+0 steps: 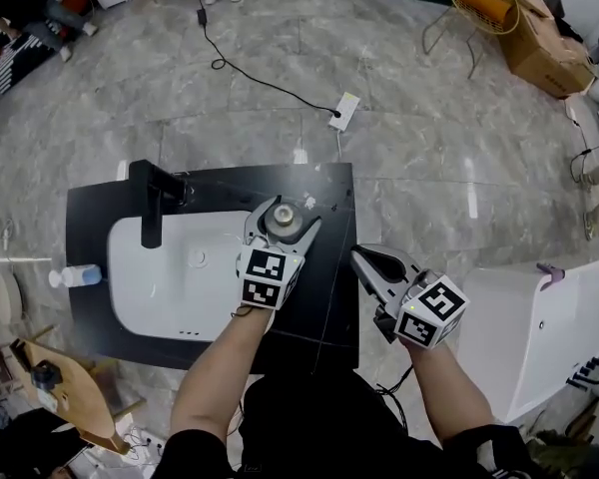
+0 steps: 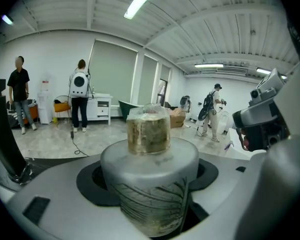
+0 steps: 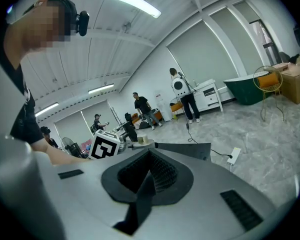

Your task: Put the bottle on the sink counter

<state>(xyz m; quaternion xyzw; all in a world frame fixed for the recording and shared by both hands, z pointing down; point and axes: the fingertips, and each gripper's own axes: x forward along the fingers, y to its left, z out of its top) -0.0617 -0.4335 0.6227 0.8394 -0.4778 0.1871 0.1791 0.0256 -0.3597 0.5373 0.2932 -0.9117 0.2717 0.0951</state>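
The grey bottle [image 2: 150, 194] with a gold cap [image 2: 149, 129] stands upright, pinched on both sides by the jaws of the left gripper [image 1: 286, 218], over the back right part of the black sink bench [image 1: 324, 312], just right of the white basin [image 1: 170, 292] and well apart from the black faucet [image 1: 152, 203]. Whether its base touches the bench I cannot tell. The right gripper [image 1: 365, 258] hangs at the bench's right edge, jaws pressed together on nothing
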